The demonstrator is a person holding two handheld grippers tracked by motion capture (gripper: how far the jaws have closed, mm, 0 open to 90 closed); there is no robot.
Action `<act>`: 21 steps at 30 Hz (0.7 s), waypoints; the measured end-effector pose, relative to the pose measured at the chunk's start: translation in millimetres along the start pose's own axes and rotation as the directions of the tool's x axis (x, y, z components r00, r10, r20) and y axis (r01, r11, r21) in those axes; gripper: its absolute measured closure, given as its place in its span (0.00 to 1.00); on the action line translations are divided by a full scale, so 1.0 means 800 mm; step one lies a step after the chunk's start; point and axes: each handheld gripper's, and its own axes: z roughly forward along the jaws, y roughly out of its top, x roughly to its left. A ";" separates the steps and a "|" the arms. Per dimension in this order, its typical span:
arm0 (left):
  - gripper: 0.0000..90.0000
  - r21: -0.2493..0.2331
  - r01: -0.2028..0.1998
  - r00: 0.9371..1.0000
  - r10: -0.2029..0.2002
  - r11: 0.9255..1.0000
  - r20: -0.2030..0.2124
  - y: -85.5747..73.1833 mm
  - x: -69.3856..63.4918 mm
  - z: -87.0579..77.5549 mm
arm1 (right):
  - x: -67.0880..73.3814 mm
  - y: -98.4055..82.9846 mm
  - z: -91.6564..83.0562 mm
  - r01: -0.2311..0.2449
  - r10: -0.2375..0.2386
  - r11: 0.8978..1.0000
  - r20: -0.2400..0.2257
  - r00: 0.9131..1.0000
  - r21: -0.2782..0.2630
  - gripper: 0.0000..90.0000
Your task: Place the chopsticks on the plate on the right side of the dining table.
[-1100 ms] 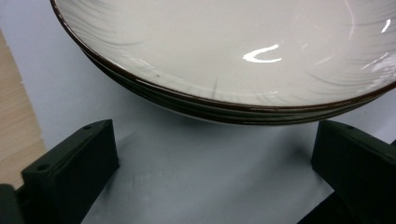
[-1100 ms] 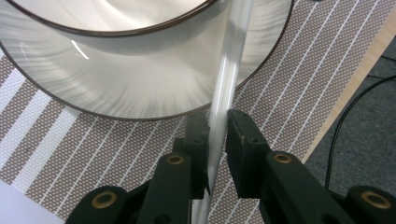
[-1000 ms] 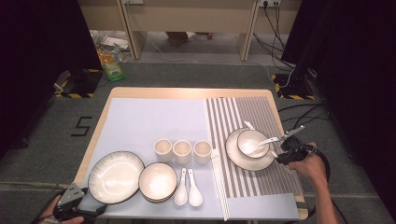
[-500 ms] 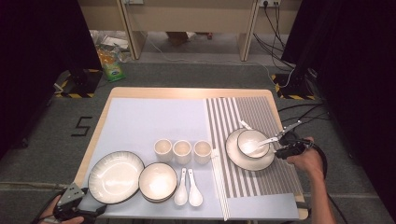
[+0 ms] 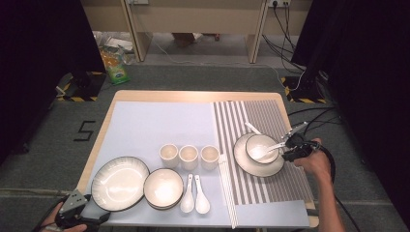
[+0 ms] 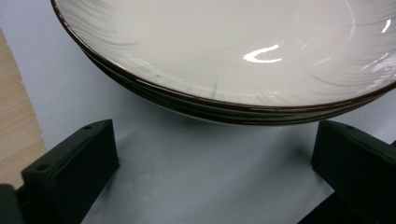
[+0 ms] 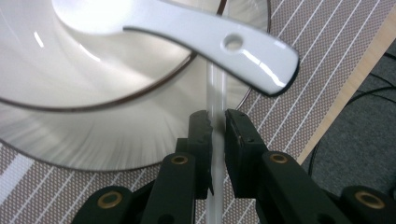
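Observation:
On the striped mat (image 5: pixel 270 113) a small bowl (image 5: pixel 257 141) sits on a plate (image 5: pixel 251 167), with a white spoon (image 5: pixel 265 149) lying in the bowl. My right gripper (image 5: pixel 289 144) is at the plate's right rim, shut on a thin white chopstick (image 7: pixel 215 88) that runs under the spoon handle (image 7: pixel 233 44) toward the plate (image 7: pixel 93 144). My left gripper (image 5: pixel 72 211) rests at the table's front left corner. Its jaws stand open on the blue mat (image 6: pixel 187 177), just short of the large plate (image 6: pixel 224 46), touching nothing.
Three cups (image 5: pixel 188 156) stand mid-table. In front of them are a second bowl (image 5: pixel 163 187), two spoons (image 5: pixel 194 198) and a pair of chopsticks (image 5: pixel 226 188). Another white stick (image 5: pixel 253 128) lies behind the right plate. Cables (image 5: pixel 333 118) trail off the right edge.
My right gripper has edged slightly up and left toward the bowl, still closed on the chopstick. The left gripper has stayed put.

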 end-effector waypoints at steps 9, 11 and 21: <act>0.00 0.000 0.000 1.000 0.000 1.000 0.001 0.000 0.000 0.000 | 0.000 0.006 0.002 0.007 -0.007 1.000 0.015 1.000 0.004 0.90; 0.00 0.000 0.000 1.000 0.000 1.000 0.000 0.000 0.000 0.000 | 0.001 0.006 0.002 0.000 0.000 1.000 0.011 1.000 0.006 0.89; 0.00 -0.001 0.001 1.000 -0.001 1.000 0.002 0.000 0.000 0.000 | -0.001 -0.006 -0.008 -0.033 0.033 0.999 0.014 0.999 -0.014 0.80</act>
